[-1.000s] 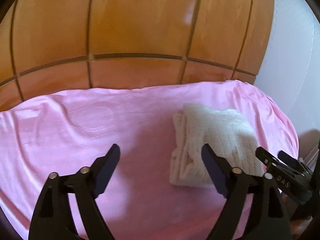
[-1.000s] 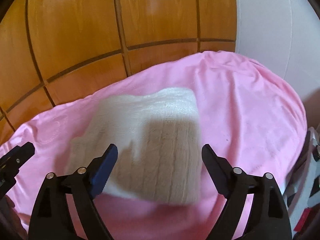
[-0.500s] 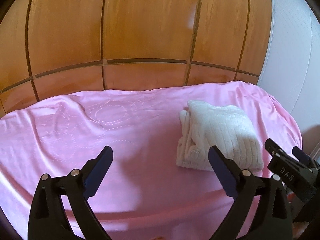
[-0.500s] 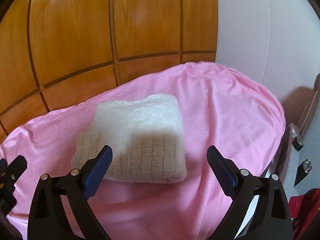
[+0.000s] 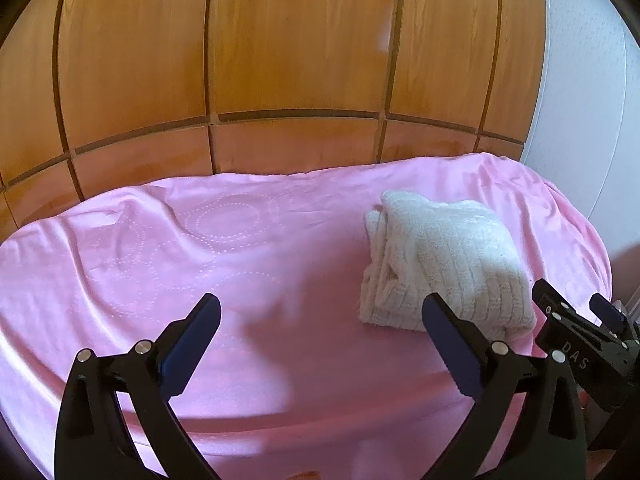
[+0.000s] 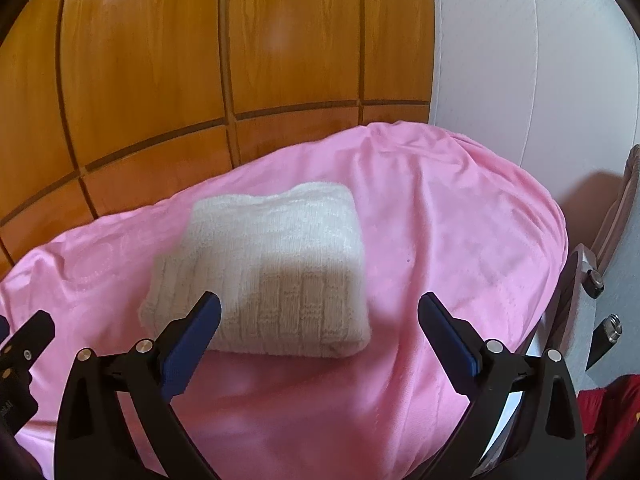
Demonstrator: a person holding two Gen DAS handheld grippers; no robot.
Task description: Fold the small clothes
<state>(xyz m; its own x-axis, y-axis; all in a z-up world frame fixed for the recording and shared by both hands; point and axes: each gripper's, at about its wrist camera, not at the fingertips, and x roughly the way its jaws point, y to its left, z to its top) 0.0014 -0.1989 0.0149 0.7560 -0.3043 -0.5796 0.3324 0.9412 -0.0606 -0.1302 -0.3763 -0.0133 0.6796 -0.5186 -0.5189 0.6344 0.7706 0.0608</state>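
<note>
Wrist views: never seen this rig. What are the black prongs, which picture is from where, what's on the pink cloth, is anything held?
No robot arm here: a person holds a two-finger gripper in each hand, each with a fisheye camera looking along its fingers. One picture is from the left gripper, the other from the right gripper; the black prongs with blue pads are their jaws. Both stand wide open, having just been opening, with nothing between them. On the pink cloth lies one folded cream knitted garment, released and untouched. In the left view the right gripper shows at the right edge, beside the garment. Behind are wooden panels.
</note>
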